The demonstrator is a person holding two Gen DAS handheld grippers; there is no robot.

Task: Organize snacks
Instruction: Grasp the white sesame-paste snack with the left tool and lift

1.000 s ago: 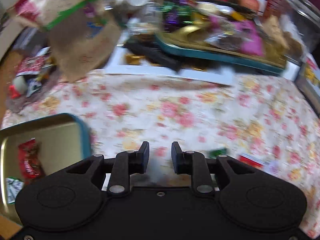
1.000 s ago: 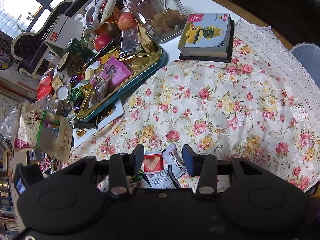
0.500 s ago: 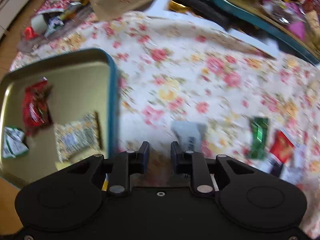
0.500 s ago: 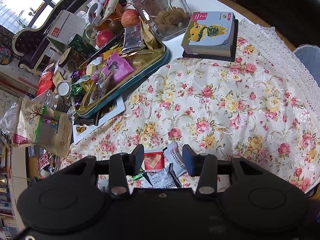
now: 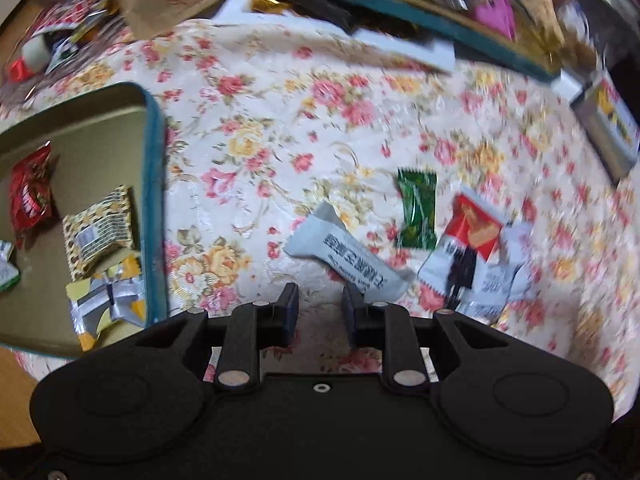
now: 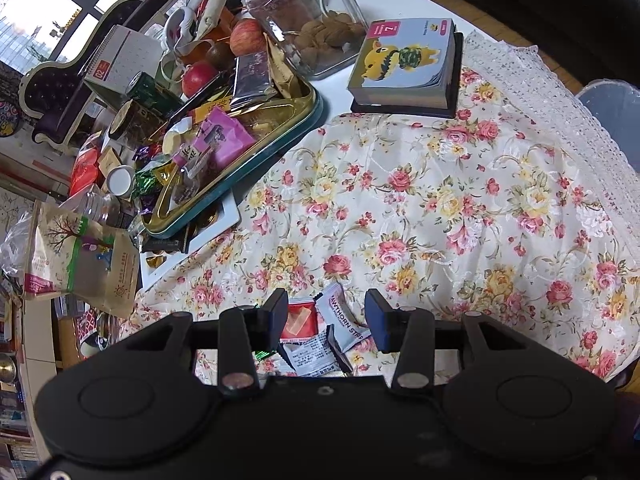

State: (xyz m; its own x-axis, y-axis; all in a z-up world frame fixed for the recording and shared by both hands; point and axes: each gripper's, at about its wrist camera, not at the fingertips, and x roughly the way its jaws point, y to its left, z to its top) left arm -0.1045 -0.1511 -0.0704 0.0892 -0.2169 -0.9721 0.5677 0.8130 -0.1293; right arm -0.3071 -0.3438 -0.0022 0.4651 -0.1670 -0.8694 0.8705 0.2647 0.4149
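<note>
- Your left claw (image 5: 318, 310) has its jaws apart with nothing between them, only floral cloth (image 5: 280, 128) under the gap.
- Your right claw (image 6: 326, 314) also has its jaws apart, nothing clamped; loose packets lie under its gap, lower halves cut off by the claw body.
- Left view is motion-blurred on the right side; print on the far packets is unreadable.
- White packet (image 5: 348, 254), crinkly pillow shape, lies just ahead-right of the left claw; one end is near the right finger, contact unclear.
- Green wrapper (image 5: 416, 210), glossy foil, sits ahead-right, beyond the white one.
- Red-and-white packet (image 5: 472, 236) is further right, overlapping other white packets.
- Teal tin tray (image 5: 154, 184), gold inside, is left of the left claw and cut off by the frame; it holds a red packet (image 5: 30, 194), a patterned yellow one (image 5: 100, 232) and a silver-yellow one (image 5: 110, 304).
- Bare cloth ahead of both claws; the bench's back edge is crowded by a full tin (image 6: 256, 176), glass jar (image 6: 304, 16) and book (image 6: 408, 64).
</note>
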